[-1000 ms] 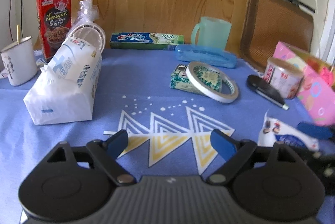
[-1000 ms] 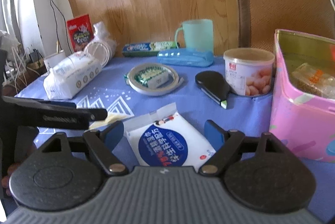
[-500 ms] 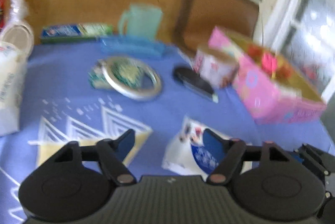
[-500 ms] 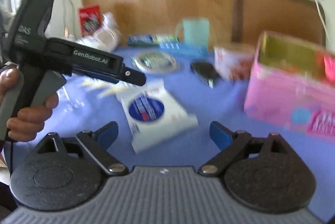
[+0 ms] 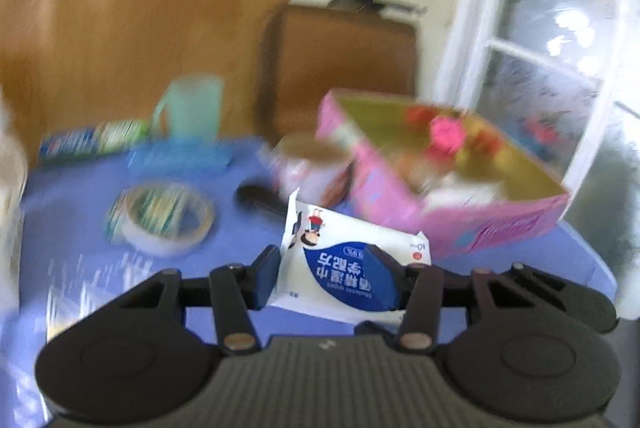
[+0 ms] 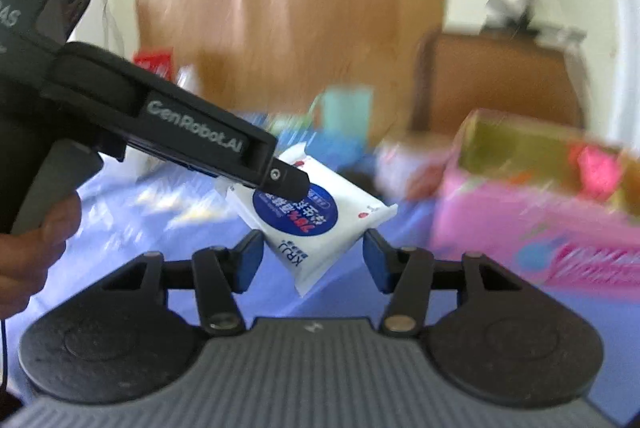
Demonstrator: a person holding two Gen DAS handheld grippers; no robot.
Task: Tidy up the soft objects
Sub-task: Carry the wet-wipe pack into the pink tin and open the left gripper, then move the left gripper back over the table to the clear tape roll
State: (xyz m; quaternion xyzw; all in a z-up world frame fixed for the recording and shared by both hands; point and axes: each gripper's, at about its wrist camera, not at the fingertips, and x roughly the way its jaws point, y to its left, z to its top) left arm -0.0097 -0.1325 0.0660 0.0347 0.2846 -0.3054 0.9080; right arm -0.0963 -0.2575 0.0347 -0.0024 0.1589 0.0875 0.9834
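1. Left gripper [image 5: 326,278]: blue pads closed in on the white-and-blue wipes packet [image 5: 340,268], one pad on each side, packet pinched and lifted clear of the blue tablecloth [image 5: 240,224].
2. Same grip from the right wrist view: black finger of the left gripper [image 6: 286,183] laid across the top of the packet [image 6: 312,224], packet hanging tilted, one corner down.
3. Right gripper [image 6: 314,258]: pads apart, nothing held; low corner of the packet hanging in the gap between them, contact with either pad not clear.
4. Hand [image 6: 32,248] wrapped on the left tool's handle, at the left edge of the right wrist view.
5. Just beyond the packet: pink box [image 5: 480,224], top open, gold lining, blurred contents inside.
6. Beside the box, toward the left: round tub [image 5: 312,167], dark flat object [image 5: 260,195] near it.
7. Further left on the cloth: tape roll [image 5: 168,220] over a small green pack.
8. At the back: teal mug [image 5: 192,107], toothpaste box [image 5: 92,143], blue case [image 5: 180,155], all blurred.
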